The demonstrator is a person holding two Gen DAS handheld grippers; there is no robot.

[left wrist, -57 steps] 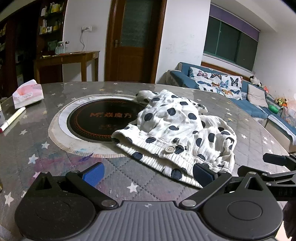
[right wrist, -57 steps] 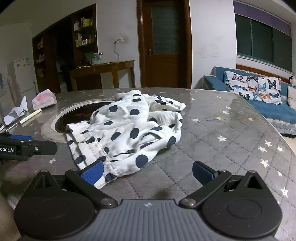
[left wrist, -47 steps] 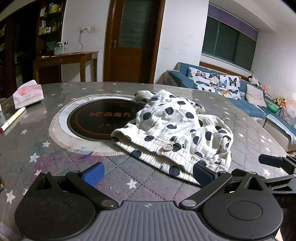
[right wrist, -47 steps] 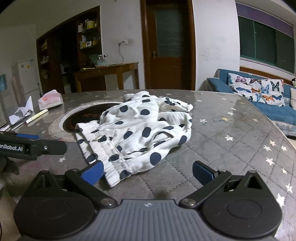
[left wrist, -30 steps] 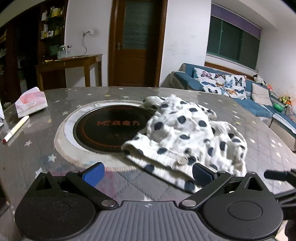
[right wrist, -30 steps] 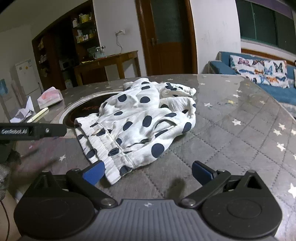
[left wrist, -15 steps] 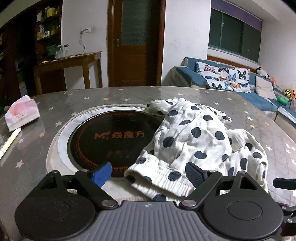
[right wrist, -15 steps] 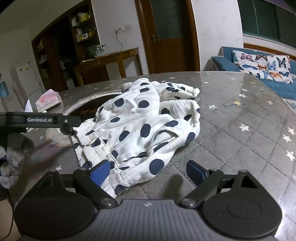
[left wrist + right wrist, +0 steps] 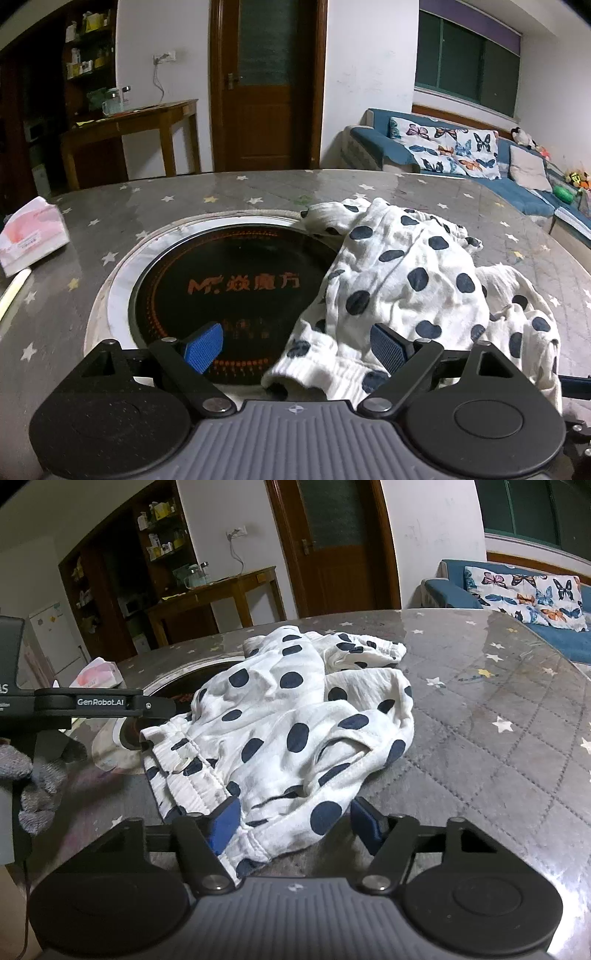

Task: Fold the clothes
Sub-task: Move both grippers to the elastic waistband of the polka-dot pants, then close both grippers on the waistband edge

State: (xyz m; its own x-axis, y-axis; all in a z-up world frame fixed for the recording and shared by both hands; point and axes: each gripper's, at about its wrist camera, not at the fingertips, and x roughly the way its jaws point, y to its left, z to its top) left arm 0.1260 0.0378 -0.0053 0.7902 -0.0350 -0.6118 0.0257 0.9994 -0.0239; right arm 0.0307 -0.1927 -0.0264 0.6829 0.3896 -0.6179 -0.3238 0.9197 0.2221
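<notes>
My left wrist camera sits low behind its own fingers (image 9: 207, 345), angled down across the star-patterned table (image 9: 55, 295), close over the round black cooktop (image 9: 236, 284) and the spotted garment (image 9: 399, 288), facing the wooden door (image 9: 266, 88). My right wrist camera looks from further right, just as low and near, toward the same door (image 9: 332, 542). Both views share the garment (image 9: 288, 716), the cooktop rim, the tissue pack (image 9: 31, 232) and the blue sofa (image 9: 517, 594). The right view also catches the left gripper (image 9: 159, 709) from the side.
</notes>
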